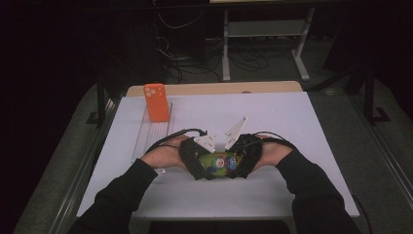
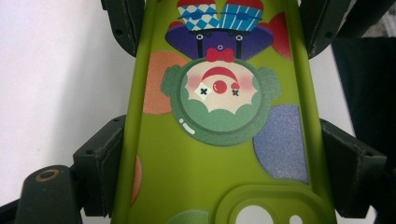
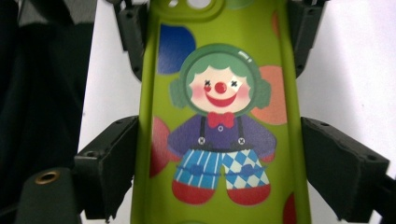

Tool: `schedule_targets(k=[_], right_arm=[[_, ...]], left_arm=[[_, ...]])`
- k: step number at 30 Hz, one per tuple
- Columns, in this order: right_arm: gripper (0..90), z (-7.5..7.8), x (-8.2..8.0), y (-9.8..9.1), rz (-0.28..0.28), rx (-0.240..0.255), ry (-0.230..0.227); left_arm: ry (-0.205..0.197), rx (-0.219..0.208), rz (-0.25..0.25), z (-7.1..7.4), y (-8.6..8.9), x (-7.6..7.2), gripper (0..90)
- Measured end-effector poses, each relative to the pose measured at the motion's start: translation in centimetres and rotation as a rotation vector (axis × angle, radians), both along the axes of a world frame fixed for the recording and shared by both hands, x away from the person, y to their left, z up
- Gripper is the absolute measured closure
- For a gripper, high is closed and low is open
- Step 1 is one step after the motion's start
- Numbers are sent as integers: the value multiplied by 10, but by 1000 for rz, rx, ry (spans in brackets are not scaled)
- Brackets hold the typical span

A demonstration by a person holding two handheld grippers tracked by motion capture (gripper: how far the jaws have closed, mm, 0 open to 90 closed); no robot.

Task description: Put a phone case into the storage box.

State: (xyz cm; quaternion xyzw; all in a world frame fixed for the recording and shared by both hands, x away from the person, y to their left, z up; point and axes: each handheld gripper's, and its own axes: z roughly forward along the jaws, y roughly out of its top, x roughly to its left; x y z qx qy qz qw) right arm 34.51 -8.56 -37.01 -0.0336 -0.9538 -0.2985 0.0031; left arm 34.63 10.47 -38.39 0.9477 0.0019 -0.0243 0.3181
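Note:
A green phone case [image 1: 218, 164] printed with a clown is held between both grippers just above the white table top, near its front edge. My left gripper [image 1: 198, 164] grips the end with the camera cut-out; its two black jaws press on the case's long edges [image 2: 219, 163]. My right gripper [image 1: 240, 162] holds the opposite end, its jaws tight against both sides of the case [image 3: 219, 140]. The right gripper's fingers [image 2: 125, 23] are at the top of the left gripper view. The left gripper's fingers [image 3: 131, 37] are at the top of the right gripper view.
An orange phone case [image 1: 156, 102] stands upright at the far end of a clear tray [image 1: 152, 134] on the left of the white table top [image 1: 292, 126]. Table legs and cables lie on the dark floor beyond the far edge.

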Motion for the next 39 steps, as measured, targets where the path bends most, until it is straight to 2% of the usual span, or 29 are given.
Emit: schedule_targets(k=[2,3,5,6,7,10,11,14,15,17,19,20,22,23,24,25,27,29,33,35,39], right_arm=[[110,0,0,-2,-23,13,21],[83,0,0,-4,-36,18,8],[66,0,1,-9,-74,55,37],[59,1,2,-12,-96,73,35],[58,1,3,-16,-128,84,31],[47,0,4,-25,-204,117,20],[41,0,2,-28,-255,118,43],[37,-6,3,-37,-344,162,-4],[35,-7,0,-39,-381,170,19],[26,-11,-4,-43,-440,201,61],[17,-16,-6,-47,-483,216,69],[17,-18,-7,-49,-504,220,72],[13,-23,-10,-52,-537,223,64],[2,-25,-12,-53,-550,221,60],[0,-26,-14,-54,-570,229,51],[0,-26,-16,-55,-597,229,55],[3,-28,-20,-56,-625,255,47],[3,-31,-25,-57,-648,285,33],[2,-40,-31,-51,-690,275,-5],[2,-44,-31,-49,-683,265,-27],[2,-45,-32,-45,-693,267,-36]], left_arm=[[-4,4,20,-1,1,-2,156],[3,-2,50,-2,1,-4,156],[-4,11,80,-3,3,-5,156],[0,-1,109,-4,5,-6,156],[14,-9,134,-5,6,-7,156],[2,1,213,-9,8,-10,155],[-1,8,241,-9,8,-10,155],[-7,4,308,-11,11,-9,155],[-15,11,327,-10,13,-8,154],[8,-7,398,-10,16,-7,154],[12,-17,447,-9,19,-5,155],[17,-40,484,-9,19,-5,154],[15,-39,521,-9,22,-4,155],[17,-28,527,-9,23,-3,155],[32,-52,550,-10,23,-3,155],[33,-57,557,-10,24,-4,154],[14,-14,543,-11,26,-3,154],[12,-6,551,-12,26,-4,154],[18,-2,564,-11,25,-5,154],[19,3,569,-10,26,-5,154],[14,-5,577,-8,28,-4,154]])
